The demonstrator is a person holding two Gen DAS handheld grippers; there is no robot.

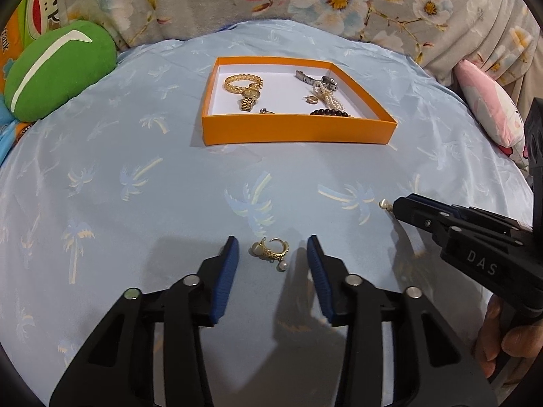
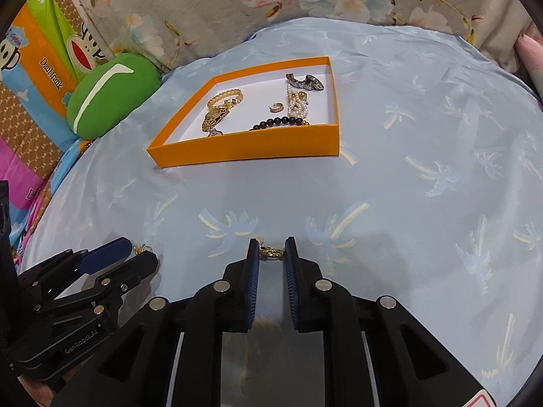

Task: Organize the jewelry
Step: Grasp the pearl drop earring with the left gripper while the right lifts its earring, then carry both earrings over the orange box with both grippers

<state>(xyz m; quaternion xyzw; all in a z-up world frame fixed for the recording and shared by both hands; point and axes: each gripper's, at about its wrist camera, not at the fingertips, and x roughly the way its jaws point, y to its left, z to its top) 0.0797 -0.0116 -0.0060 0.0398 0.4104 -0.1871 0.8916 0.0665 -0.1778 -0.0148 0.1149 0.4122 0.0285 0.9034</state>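
An orange box (image 1: 298, 132) (image 2: 244, 151) with a white floor sits on the blue bedspread and holds a gold watch (image 1: 249, 96), a gold bracelet (image 1: 237, 83), pearls (image 1: 331, 100), dark beads (image 1: 331, 112) and a small hoop (image 1: 311, 99). My left gripper (image 1: 273, 254) is open, with a gold pearl earring (image 1: 271, 251) lying between its blue pads. My right gripper (image 2: 272, 251) is shut on a second gold earring (image 2: 271, 251); its pearl end (image 1: 383, 203) pokes out in the left wrist view.
A green plush pillow (image 1: 57, 71) lies at the far left, a pink pillow (image 1: 492, 108) at the far right. A floral blanket (image 1: 305, 0) runs behind the box. The bedspread (image 1: 135, 203) is soft and creased.
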